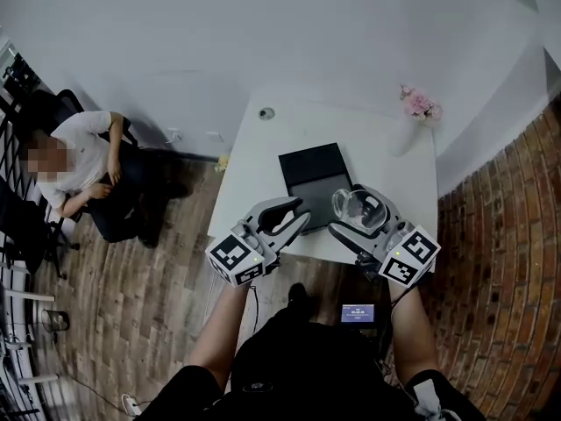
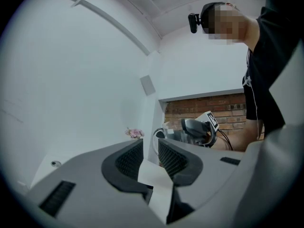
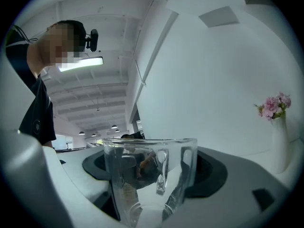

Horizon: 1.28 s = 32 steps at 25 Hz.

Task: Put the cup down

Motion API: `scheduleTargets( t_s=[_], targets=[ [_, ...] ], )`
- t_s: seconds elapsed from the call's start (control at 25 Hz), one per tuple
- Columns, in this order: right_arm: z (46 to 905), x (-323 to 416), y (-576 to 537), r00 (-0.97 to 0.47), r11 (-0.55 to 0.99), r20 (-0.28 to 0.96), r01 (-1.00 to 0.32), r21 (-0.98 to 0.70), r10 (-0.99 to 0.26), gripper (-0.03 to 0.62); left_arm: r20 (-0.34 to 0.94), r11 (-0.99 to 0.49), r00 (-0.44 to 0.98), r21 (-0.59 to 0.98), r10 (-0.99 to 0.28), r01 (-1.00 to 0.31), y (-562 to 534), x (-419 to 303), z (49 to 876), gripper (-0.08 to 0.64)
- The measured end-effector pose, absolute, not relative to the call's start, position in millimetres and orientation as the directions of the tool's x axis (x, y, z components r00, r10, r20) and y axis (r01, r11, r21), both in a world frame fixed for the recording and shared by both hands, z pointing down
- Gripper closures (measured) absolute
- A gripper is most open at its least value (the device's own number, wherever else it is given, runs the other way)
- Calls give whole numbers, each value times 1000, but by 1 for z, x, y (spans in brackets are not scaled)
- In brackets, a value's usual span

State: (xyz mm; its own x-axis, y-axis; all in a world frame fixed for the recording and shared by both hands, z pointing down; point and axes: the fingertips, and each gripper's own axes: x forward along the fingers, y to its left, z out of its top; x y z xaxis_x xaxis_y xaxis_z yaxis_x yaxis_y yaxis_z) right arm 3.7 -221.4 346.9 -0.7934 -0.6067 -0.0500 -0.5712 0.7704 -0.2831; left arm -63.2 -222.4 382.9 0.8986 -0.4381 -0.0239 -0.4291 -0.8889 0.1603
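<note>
White table (image 1: 263, 160) ahead, black pad (image 1: 314, 175) flat at its middle, vase of pink flowers (image 1: 419, 105) at the far right corner. Right gripper (image 1: 361, 219) is pinching the clear glass cup (image 1: 352, 203); its own view shows a jaw pressed to each side of the cup (image 3: 149, 175). The cup is upright, rim up, long axis vertical, base clear of the surface. It hangs over the pad's near right corner, with bare table just to the right. Left gripper (image 1: 301, 210) is empty, jaws partly spread, across the pad. My read: the right does the set-down, straight down, keep it vertical.
</note>
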Motion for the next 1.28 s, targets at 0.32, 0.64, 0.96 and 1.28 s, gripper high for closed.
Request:
scheduleTargets(
  t_s=[0.32, 0.64, 0.96, 1.28],
  targets=[
    [353, -16, -248, -795, 766, -32, -572, -295, -606, 165, -34, -898, 909, 172, -416, -405, -246, -73, 387, 468],
    [355, -18, -256, -790, 758, -17, -582, -296, -613, 164, -44, -903, 915, 190, -400, -386, -253, -72, 391, 468],
    [354, -7, -261, -796, 767, -27, -572, -292, -604, 164, -54, -897, 909, 199, -412, -395, -257, -61, 390, 468],
    [357, 15, -270, -805, 778, -50, -552, -301, -591, 164, -54, -885, 897, 199, -438, -420, -262, -44, 388, 468]
  ],
)
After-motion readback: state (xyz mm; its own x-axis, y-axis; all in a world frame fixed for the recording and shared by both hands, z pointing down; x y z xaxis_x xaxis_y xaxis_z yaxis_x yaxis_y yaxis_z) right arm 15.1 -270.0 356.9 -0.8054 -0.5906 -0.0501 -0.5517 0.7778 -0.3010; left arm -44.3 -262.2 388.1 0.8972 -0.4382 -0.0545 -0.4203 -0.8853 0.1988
